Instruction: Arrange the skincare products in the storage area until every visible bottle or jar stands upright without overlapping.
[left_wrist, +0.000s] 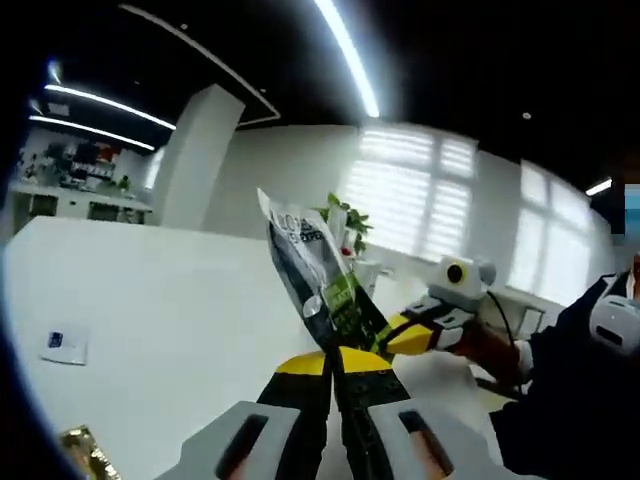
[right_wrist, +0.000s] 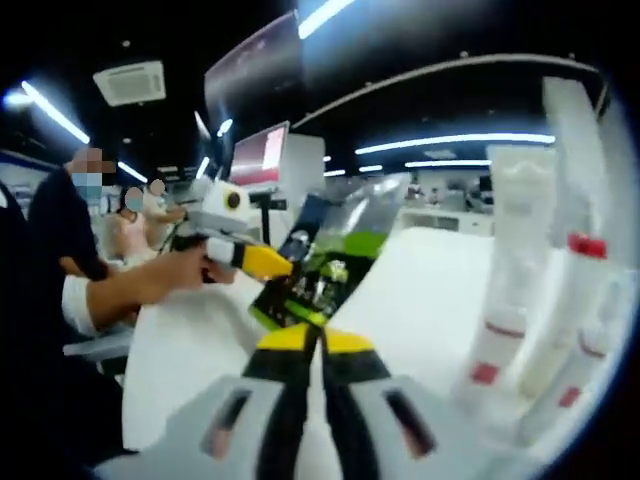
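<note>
A black-and-green sachet (left_wrist: 318, 275) is held raised over the white surface (left_wrist: 150, 310), pinched at opposite ends by the closed left gripper (left_wrist: 333, 360) and closed right gripper (right_wrist: 320, 338). White tubes (right_wrist: 520, 270) with red bands stand upright at the right of the right gripper view.

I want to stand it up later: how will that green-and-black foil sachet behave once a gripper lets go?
The glossy green-and-black foil sachet looks thin and flat, so it is probably light and floppy, unlikely to stand unsupported. Both the left hand-held gripper and right hand-held gripper pinch its edges; its shiny film may slip.
</note>
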